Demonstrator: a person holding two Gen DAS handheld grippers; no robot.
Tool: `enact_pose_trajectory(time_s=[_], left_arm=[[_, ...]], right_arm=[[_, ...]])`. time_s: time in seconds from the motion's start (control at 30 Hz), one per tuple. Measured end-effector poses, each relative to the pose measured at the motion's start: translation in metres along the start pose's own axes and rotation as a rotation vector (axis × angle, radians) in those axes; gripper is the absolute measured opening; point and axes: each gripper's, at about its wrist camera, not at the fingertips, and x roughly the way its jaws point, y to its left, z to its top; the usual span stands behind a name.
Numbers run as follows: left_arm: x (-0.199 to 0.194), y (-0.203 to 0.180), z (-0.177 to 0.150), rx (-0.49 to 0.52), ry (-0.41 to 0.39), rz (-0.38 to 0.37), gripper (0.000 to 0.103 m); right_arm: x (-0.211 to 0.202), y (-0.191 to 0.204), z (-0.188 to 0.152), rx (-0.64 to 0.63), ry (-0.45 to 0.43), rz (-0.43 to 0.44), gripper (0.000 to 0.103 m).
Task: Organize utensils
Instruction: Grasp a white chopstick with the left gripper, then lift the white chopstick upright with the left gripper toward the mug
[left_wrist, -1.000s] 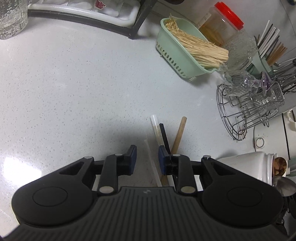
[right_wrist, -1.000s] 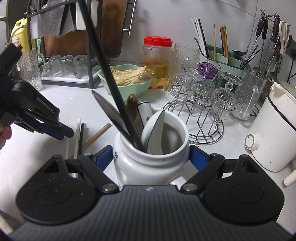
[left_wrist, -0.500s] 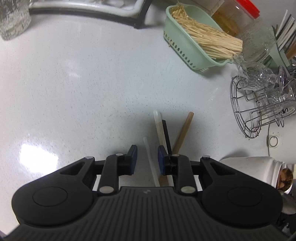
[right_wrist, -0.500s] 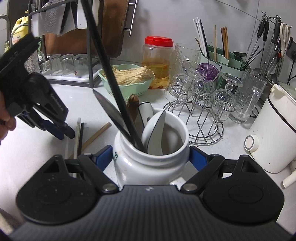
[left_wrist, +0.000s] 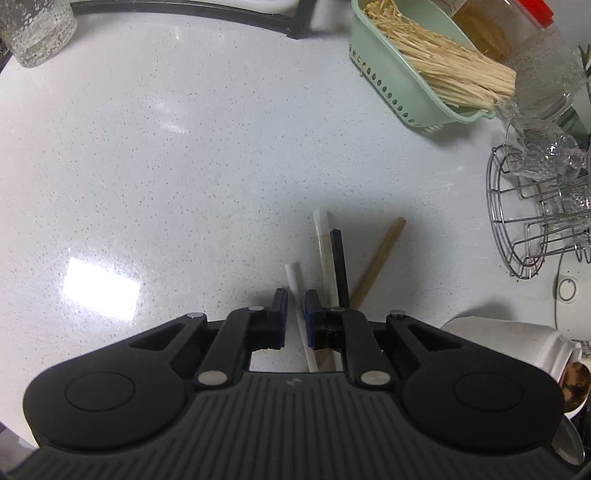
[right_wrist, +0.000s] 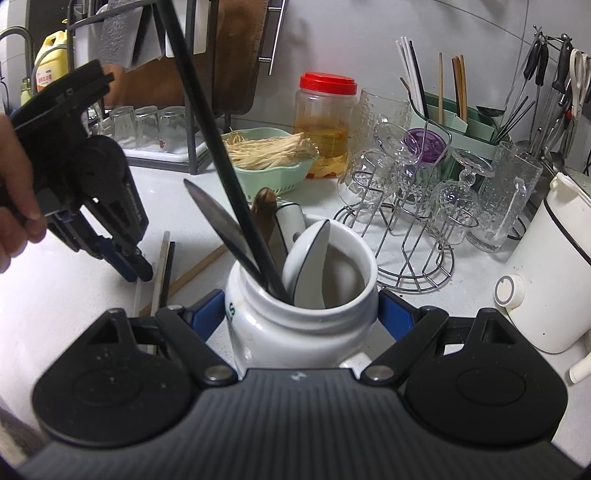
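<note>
Several chopsticks lie on the white counter: a white chopstick, a beige one, a black one and a brown wooden one. My left gripper points steeply down over them. Its jaws are closing, with the white chopstick between the blue pads and a thin gap still showing on its left. My right gripper is shut on a white ceramic jar. In the jar stand a long black stick, a knife blade, a wooden spoon and a white spoon.
Behind the chopsticks sits a green basket of pale strands. A wire rack of glasses stands to the right, beside a white kettle. A red-lidded jar and a green utensil holder line the wall.
My left gripper has tipped further down and slid over the chopsticks, and its jaws have narrowed around the white one. The right gripper and jar have stayed put.
</note>
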Motion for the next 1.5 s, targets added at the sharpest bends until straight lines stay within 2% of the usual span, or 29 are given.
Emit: enact_pose_trajectory(time_s=[0.23,0.37,0.5,0.73,0.97,1.17,1.5], left_arm=[[-0.001,-0.010,-0.001,0.070,-0.055,0.025,0.007],[-0.006,-0.002,-0.007,0.025,-0.076,-0.001,0.005],[-0.027,0.000,-0.018,0.027,-0.147,-0.032,0.005],[-0.080,-0.005,-0.046,0.103,-0.305,-0.107,0.005],[-0.124,-0.015,-0.075,0.174,-0.423,-0.165,0.005],[-0.149,-0.023,-0.090,0.199,-0.463,-0.215,0.004],[-0.166,-0.037,-0.106,0.254,-0.500,-0.232,0.004]], right_arm=[[0.001,-0.003,0.002,-0.023,0.003,0.028,0.090],[0.002,-0.004,0.001,-0.039,-0.001,0.047,0.090],[0.002,-0.005,0.002,-0.051,0.003,0.057,0.090],[0.004,-0.004,0.003,-0.078,0.000,0.065,0.091],[0.005,-0.006,0.004,-0.085,0.001,0.079,0.091],[0.005,-0.006,0.004,-0.095,0.000,0.084,0.091],[0.005,-0.005,0.002,-0.109,-0.009,0.086,0.091]])
